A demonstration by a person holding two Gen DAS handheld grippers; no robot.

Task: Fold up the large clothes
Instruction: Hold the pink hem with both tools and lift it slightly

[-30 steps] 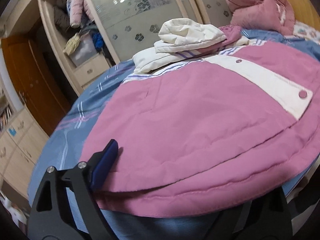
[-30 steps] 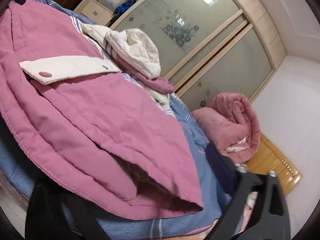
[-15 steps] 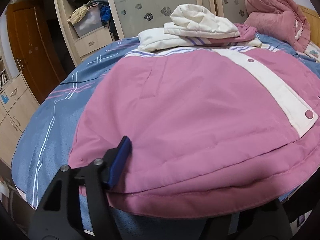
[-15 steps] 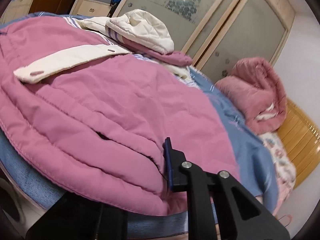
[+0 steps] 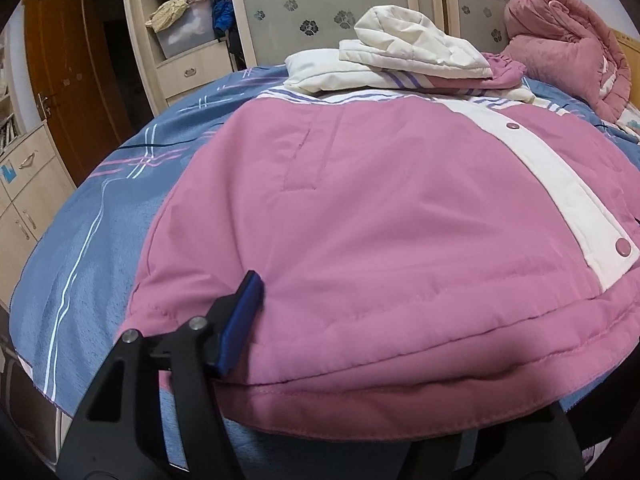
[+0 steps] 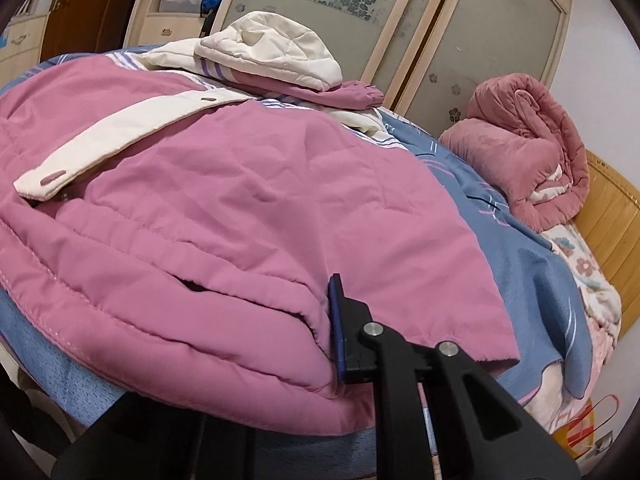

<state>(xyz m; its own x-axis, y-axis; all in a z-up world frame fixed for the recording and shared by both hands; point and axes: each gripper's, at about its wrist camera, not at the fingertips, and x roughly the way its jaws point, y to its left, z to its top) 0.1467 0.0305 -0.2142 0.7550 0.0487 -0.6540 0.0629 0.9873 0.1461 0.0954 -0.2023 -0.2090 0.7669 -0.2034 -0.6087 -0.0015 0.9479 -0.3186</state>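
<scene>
Two grippers are now fastened on the near hem of the pink padded jacket (image 5: pixel 400 216), which lies spread front-up across the blue bed cover (image 5: pixel 100 216), its hem at the near edge of the bed and its cream hood (image 5: pixel 412 50) lying at the far end.

At the left corner, our left gripper (image 5: pixel 360 380) has just been closing: the blue pad of its one visible finger (image 5: pixel 240 324) presses down on the thick hem, while the other finger is hidden under the fabric, so we judge the jaws clamped on the jacket. The cream snap placket (image 5: pixel 560 184) runs down the middle, fastened.

At the right corner, our right gripper (image 6: pixel 280 360) has likewise just been closing, and its blue pad (image 6: pixel 335 320) now pinches the bunched hem hard, the jaws nearly together on it.

As for progress, we judge that little is done: the sleeves seem tucked in near the hood, but the body lies at full length with no crosswise fold yet. What is left is to lift the hem and carry it toward the hood.

Compared with a second ago, the right finger, which then stood wide of the cloth over the bed cover, now sits against the hem, and both views have rolled to a more level horizon. The jacket itself has not shifted.
</scene>
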